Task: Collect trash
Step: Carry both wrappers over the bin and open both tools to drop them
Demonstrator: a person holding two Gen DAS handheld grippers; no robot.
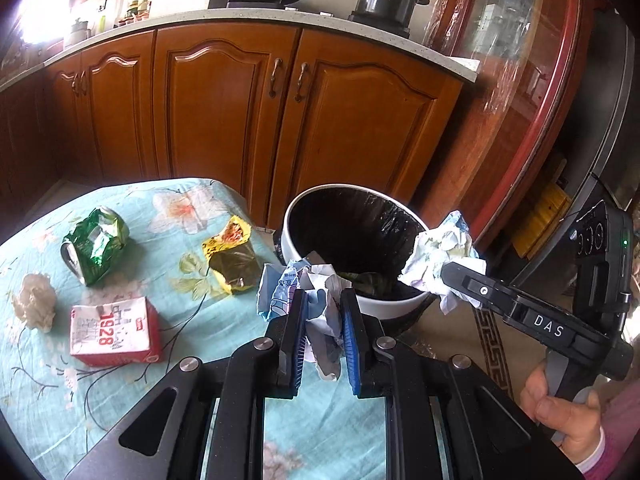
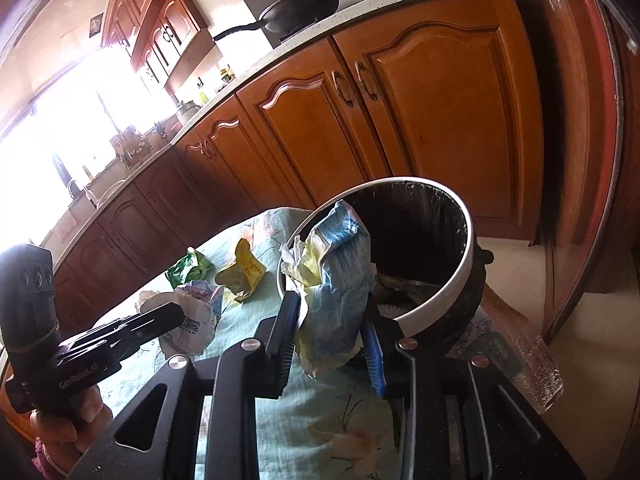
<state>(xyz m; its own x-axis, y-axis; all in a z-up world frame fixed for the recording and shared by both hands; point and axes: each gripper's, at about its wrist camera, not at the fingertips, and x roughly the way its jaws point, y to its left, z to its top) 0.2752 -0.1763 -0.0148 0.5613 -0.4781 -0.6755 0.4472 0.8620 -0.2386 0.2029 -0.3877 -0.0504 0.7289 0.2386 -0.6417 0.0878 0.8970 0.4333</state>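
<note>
Crumpled paper wad (image 1: 320, 300), white-blue print, pinched in left tongs (image 1: 324, 312)

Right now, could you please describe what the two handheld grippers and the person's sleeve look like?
Both grippers are black. The left gripper has blue pads and silver pivot bolts. The right gripper has white "DAS" lettering, a green light and a grey trigger. The sleeve is pinkish-purple with a lighter cuff.

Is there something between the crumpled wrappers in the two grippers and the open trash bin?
Nothing visible blocks the way. The left gripper holds a crumpled wrapper just before the bin rim. The right gripper holds another wrapper at the rim of the bin, whose mouth is open.
</note>
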